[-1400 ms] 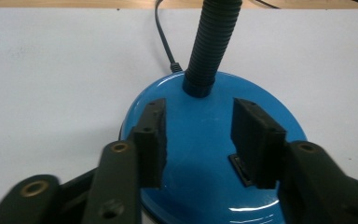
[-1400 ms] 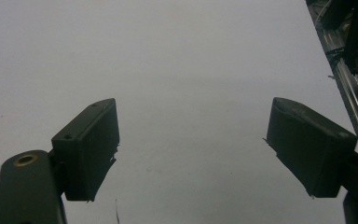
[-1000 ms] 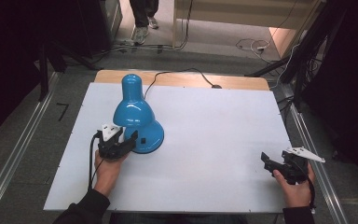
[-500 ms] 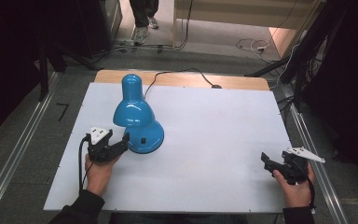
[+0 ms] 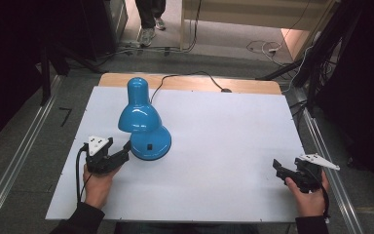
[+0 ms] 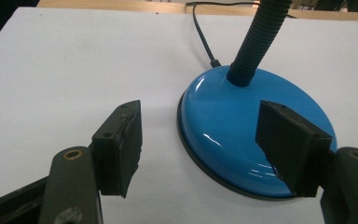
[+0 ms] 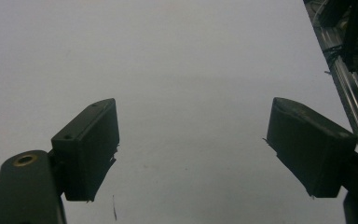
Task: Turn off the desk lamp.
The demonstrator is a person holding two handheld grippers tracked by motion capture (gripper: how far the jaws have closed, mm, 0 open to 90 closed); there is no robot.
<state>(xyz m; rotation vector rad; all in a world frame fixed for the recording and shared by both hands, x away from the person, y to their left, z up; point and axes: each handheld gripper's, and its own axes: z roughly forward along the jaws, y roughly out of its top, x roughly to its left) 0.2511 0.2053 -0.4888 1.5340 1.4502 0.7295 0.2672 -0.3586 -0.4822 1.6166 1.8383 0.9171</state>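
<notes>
Left gripper [image 5: 124, 148] wide open, empty, just beside the blue lamp [image 5: 143, 124] base on the table [image 5: 224, 136]. Right gripper [image 5: 278, 169] wide open, empty, well apart near the right edge.

We wear dark sleeves [image 5: 80, 220] and hold two black grippers. Our left gripper [image 5: 121, 151] and right gripper [image 5: 278, 168] each carry a grey three-cornered plate and a black cable; brass-coloured screws show near the jaws.
</notes>
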